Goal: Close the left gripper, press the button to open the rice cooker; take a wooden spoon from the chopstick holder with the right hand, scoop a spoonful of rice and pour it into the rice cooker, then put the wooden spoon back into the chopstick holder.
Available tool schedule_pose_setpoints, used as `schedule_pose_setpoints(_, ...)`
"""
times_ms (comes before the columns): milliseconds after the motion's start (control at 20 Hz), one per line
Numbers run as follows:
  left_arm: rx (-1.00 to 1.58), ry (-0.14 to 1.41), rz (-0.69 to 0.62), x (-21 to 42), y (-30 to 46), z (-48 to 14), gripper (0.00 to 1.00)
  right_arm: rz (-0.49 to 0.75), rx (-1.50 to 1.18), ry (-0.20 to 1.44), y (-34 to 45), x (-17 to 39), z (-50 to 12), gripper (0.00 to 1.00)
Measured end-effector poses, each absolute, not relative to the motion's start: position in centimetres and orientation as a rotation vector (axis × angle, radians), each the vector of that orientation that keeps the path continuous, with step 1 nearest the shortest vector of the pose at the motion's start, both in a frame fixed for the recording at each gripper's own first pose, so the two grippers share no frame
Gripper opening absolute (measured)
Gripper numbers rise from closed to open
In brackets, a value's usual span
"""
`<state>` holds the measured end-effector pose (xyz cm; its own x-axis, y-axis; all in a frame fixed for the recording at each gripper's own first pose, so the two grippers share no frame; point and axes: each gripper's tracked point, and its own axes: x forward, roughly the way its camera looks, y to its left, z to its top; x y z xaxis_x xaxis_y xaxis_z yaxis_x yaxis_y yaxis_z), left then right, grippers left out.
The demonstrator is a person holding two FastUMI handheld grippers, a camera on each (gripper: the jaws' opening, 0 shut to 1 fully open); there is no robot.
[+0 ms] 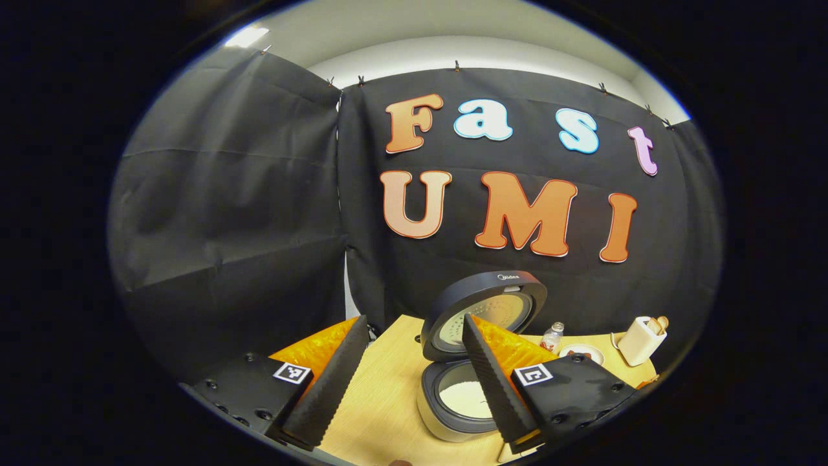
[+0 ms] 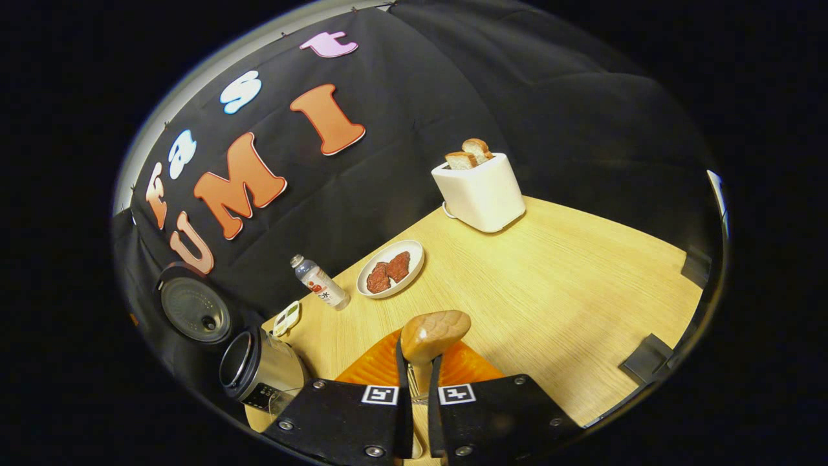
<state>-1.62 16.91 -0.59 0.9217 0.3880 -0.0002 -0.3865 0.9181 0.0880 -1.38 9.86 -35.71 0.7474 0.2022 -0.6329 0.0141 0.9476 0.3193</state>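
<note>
In the left gripper view, the left gripper (image 1: 414, 382) hangs above the near left part of the wooden bench (image 1: 381, 401) with its two fingers (image 1: 326, 382) spread wide apart and nothing between them. Just beyond and partly behind the right-hand finger stands the rice cooker (image 1: 453, 404), its lid (image 1: 485, 310) swung up and standing open towards the booth wall, with white rice visible in the inner pot (image 1: 462, 398). Further right along the back of the bench come a small bottle (image 1: 552, 336), then a plate (image 1: 582, 353), then a white toaster (image 1: 640, 340) with bread sticking out of the top.

In the right gripper view, the rice cooker (image 2: 259, 369) sits at the far left, tilted by the lens, its open lid (image 2: 194, 310) leaning back against the wall. Beside it to the right lies a small pale device (image 2: 286, 319), then the bottle (image 2: 320, 283) lying tilted, then the plate (image 2: 391, 268) carrying two reddish-brown pieces of food. The toaster (image 2: 480, 191) stands at the back of the bench (image 2: 582, 291) with two bread slices (image 2: 471, 153) poking up. At the bottom centre, the right gripper (image 2: 419, 382) has its fingers drawn close together on the handle of the wooden spoon (image 2: 433, 333), whose bowl rises just above the fingertips, over the bench. The chopstick holder cannot be made out.
</note>
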Motion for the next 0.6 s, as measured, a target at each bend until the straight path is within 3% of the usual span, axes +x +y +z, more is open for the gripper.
schedule_pose_setpoints(100, 0.083, 0.007, 0.407, -1.7, 17.5, -0.4, 0.99, 0.12, 0.293, 0.719, 10.2, -1.4, -35.0, 0.02)
schedule_pose_setpoints(400, 0.071, -0.028, 0.375, -0.9, 18.7, 1.0, 1.0, 0.111, 0.194, 0.576, 11.4, -1.4, -26.8, 0.02)
schedule_pose_setpoints(600, 0.051, -0.025, 0.319, 0.3, 19.8, 1.8, 1.0, 0.16, 0.088, 0.55, 15.3, -4.9, -23.4, 0.02)
